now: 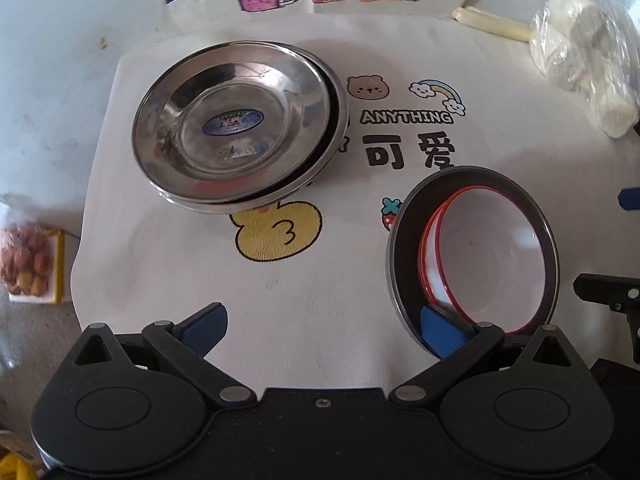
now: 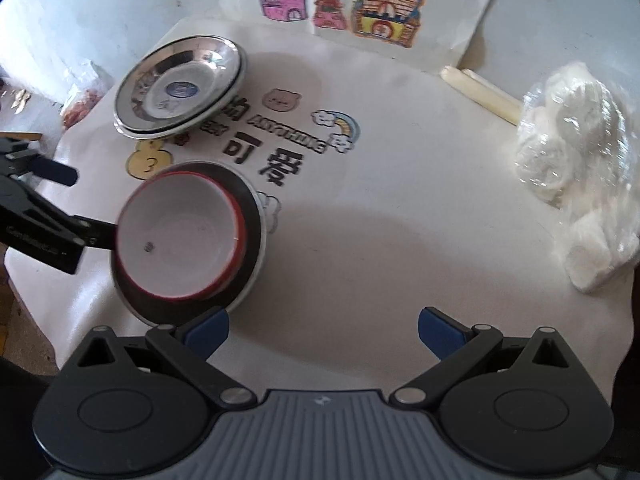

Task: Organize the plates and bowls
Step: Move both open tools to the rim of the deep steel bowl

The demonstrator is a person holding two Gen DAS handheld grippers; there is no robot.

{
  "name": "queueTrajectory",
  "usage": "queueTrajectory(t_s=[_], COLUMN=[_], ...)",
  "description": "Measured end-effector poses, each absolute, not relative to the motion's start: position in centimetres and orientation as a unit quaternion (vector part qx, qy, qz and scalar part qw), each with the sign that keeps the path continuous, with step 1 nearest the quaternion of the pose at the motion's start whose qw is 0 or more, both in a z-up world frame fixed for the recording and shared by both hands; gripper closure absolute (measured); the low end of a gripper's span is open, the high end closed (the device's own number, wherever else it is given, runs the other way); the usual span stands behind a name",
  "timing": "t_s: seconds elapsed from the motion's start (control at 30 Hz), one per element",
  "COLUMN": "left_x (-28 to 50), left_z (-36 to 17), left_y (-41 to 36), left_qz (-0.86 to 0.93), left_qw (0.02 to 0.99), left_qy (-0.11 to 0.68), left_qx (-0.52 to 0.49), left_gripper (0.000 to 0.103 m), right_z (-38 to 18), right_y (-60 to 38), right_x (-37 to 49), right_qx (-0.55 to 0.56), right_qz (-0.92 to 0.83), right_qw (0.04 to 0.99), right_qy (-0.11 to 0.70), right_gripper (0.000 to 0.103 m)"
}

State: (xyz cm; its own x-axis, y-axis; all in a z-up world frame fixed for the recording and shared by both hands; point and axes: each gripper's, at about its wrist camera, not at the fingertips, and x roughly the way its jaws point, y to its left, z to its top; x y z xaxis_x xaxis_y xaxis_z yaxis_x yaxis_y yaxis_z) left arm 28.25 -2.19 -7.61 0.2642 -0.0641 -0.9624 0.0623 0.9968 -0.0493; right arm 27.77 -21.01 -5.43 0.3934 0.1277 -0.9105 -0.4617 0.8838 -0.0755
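Steel plates [image 1: 236,128] stacked far-left on cloth [image 1: 280,300] | white red-rimmed bowls [image 1: 492,256] nested in dark bowl [image 1: 404,248], just right of our left gripper [image 1: 324,328] | left gripper nearer, jaws spread | right gripper [image 2: 324,330] spread too, holding nothing

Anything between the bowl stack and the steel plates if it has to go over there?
Nothing visible. Only bare printed cloth lies between the red-rimmed bowls in the dark bowl and the steel plates. The left gripper is beside the bowls.
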Motion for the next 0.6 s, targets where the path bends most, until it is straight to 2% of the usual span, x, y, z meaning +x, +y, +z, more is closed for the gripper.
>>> queueTrajectory(t_s=[0.27,0.6], left_x=[28.4,29.1], left_z=[-7.7,-8.4], left_y=[-2.7,-3.6], left_qz=[-0.042,-0.038], left_qw=[0.795,0.787], left_qy=[0.605,0.614], left_qx=[0.019,0.041], left_gripper=[0.001,0.001], right_z=[-4.9,-6.6], right_y=[-20.2,-19.6], right_x=[27.7,28.9], right_qx=[-0.169,-0.170], right_qz=[0.171,0.151], right_qw=[0.830,0.818], right_qy=[0.503,0.529], right_gripper=[0.000,0.000])
